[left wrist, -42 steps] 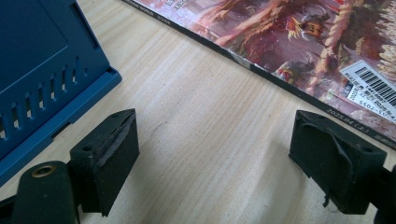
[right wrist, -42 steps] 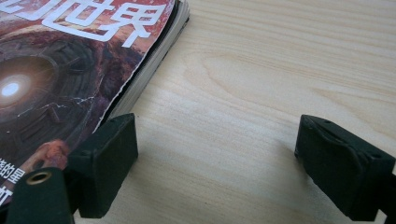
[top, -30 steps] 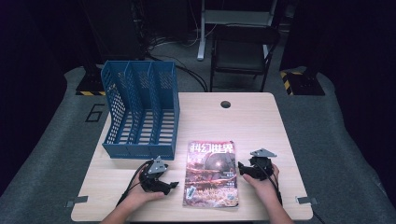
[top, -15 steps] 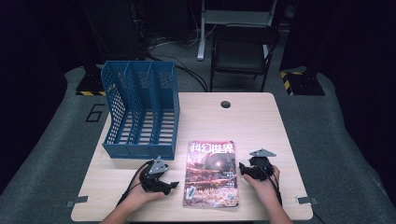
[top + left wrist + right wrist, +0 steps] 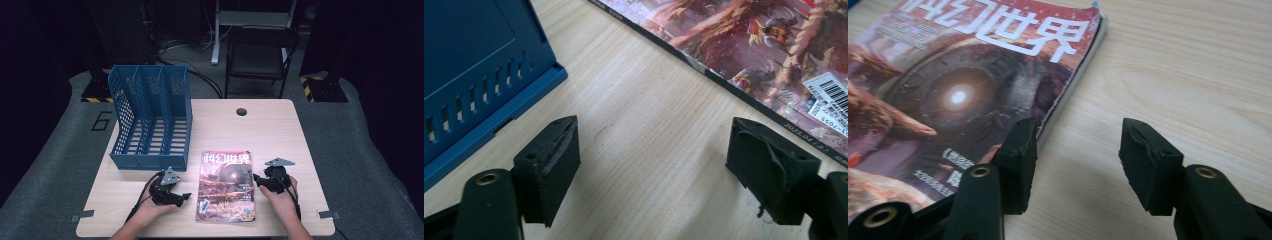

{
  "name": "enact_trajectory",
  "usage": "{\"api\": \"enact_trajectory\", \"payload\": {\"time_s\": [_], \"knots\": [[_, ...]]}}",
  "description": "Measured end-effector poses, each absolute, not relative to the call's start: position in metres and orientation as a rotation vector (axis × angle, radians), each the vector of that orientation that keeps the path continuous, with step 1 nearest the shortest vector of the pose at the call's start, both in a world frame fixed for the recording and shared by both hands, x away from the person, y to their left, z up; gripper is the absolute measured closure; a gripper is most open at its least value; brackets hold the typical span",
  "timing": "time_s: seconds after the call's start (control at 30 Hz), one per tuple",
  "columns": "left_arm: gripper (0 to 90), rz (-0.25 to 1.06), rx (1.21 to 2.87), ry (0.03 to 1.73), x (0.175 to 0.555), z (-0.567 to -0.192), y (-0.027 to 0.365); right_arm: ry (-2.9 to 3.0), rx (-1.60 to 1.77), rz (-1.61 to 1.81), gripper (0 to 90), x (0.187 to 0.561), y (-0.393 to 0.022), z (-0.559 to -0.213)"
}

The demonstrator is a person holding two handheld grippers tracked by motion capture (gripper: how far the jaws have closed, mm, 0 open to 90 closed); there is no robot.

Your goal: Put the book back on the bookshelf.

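While I sat at the pale wooden table, its top spread wide before me, with a small dark round hole near the far edge. On the far left part stood a blue file rack with three upright compartments, slotted sides, its open side facing up and toward me. Nearer to me, about the middle of the near edge, a magazine lay flat, cover up, with large white characters across the top and a reddish picture around a glowing sphere; a white barcode label sat at its near left corner.

My left gripper rested low on the table just left of the magazine, pointing toward its spine, well short of touching it. Its jaws had just been closing a little, yet they stood wide apart with only bare wood between them, grasping nothing.

My right gripper sat at the magazine's right edge. Its jaws had just been closing too, but remained released: one fingertip hung over the cover's edge, the other over bare wood beside it, and neither pressed on the pages.
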State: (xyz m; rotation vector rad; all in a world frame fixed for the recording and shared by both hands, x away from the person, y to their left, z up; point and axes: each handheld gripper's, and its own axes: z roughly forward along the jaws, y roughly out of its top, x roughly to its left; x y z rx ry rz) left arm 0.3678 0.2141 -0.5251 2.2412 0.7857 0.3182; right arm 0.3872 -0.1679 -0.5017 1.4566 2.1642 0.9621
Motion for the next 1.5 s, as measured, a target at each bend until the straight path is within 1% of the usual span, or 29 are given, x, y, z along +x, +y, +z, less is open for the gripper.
{"api": "enact_trajectory", "payload": {"time_s": [0.13,0.2,0.23,0.27,0.43,0.47,0.6,0.7,0.73,0.8,0.97,1.23,1.37,1.5], "knots": [[25.3,0.335,2.236,0.812,0.368,-0.524,0.215,2.18,1.46,1.006,50.1,0.387,-0.167,-0.501],[29.0,0.301,2.226,0.837,0.368,-0.522,0.215,2.183,1.481,1.064,50.7,0.385,-0.164,-0.499],[29.0,0.298,2.22,0.844,0.369,-0.521,0.216,2.183,1.481,1.064,50.7,0.385,-0.164,-0.499],[33.2,0.271,2.214,0.856,0.371,-0.52,0.218,2.193,1.497,1.086,50.7,0.383,-0.159,-0.498],[35.2,0.234,2.172,0.886,0.37,-0.515,0.219,2.231,1.469,1.084,50.6,0.383,-0.149,-0.499],[35.4,0.199,2.129,0.916,0.368,-0.511,0.216,2.237,1.468,1.082,50.6,0.383,-0.148,-0.5],[35.4,0.181,2.143,0.895,0.364,-0.505,0.207,2.241,1.471,1.075,50.3,0.383,-0.146,-0.501],[35.4,0.121,2.114,0.902,0.364,-0.504,0.196,2.241,1.477,1.081,50.7,0.384,-0.146,-0.502],[35.7,0.115,2.112,0.903,0.364,-0.505,0.193,2.249,1.503,1.1,51.9,0.384,-0.145,-0.503],[35.8,0.101,2.108,0.913,0.364,-0.508,0.184,2.257,1.516,1.116,50.9,0.385,-0.146,-0.504],[36.1,0.109,2.134,0.897,0.362,-0.516,0.169,2.25,1.531,1.107,50.7,0.388,-0.146,-0.508],[35.7,0.155,2.149,0.857,0.358,-0.521,0.163,2.246,1.528,1.085,49.0,0.389,-0.144,-0.509],[35.3,0.156,2.157,0.83,0.355,-0.522,0.159,2.244,1.529,1.077,48.1,0.39,-0.143,-0.511],[33.7,0.176,2.173,0.81,0.353,-0.522,0.156,2.25,1.559,1.068,46.7,0.39,-0.141,-0.513]]}}
